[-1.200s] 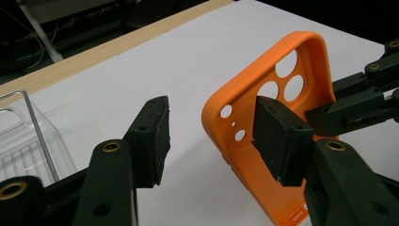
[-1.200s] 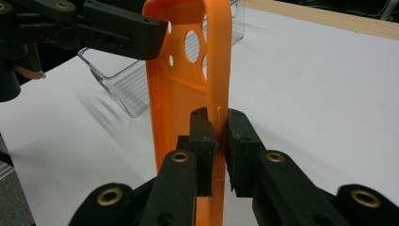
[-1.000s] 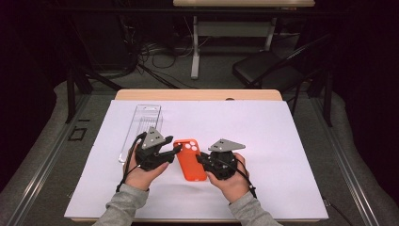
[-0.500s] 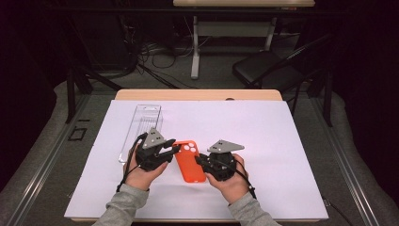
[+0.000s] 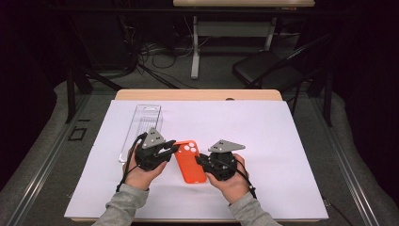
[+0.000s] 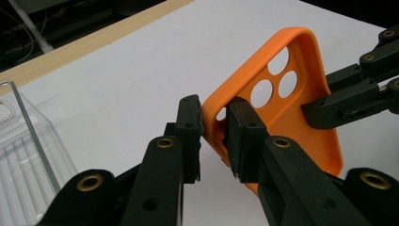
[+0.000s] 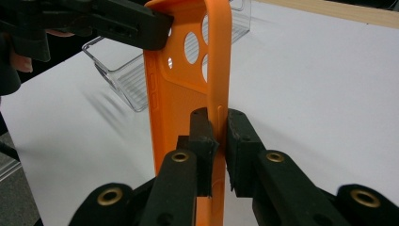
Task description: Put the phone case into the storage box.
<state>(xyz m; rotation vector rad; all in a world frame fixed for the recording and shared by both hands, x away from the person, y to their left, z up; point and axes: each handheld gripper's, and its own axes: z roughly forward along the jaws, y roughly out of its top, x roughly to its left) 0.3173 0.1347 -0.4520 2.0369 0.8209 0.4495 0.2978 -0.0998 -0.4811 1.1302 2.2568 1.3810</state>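
An orange phone case (image 5: 190, 161) sits near the front of the white surface (image 5: 282, 141), held between both hands. The left gripper (image 6: 212, 127) has its jaws clamped on the case's side wall near the camera holes; the right gripper (image 7: 217, 129) pinches the opposite wall. A clear plastic tray (image 5: 141, 127) lies just beside the left hand.

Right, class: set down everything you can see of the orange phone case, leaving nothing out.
The orange phone case is an empty shell of matte, rubbery-looking material with a raised rim, a finely textured inner face and round camera holes near its far end. Moulded side buttons show on one edge. It is held between both grippers above the white sheet: the left gripper pinches its rim near the camera holes, the right gripper clamps the opposite long edge. A clear plastic tray lies beyond it, apart.
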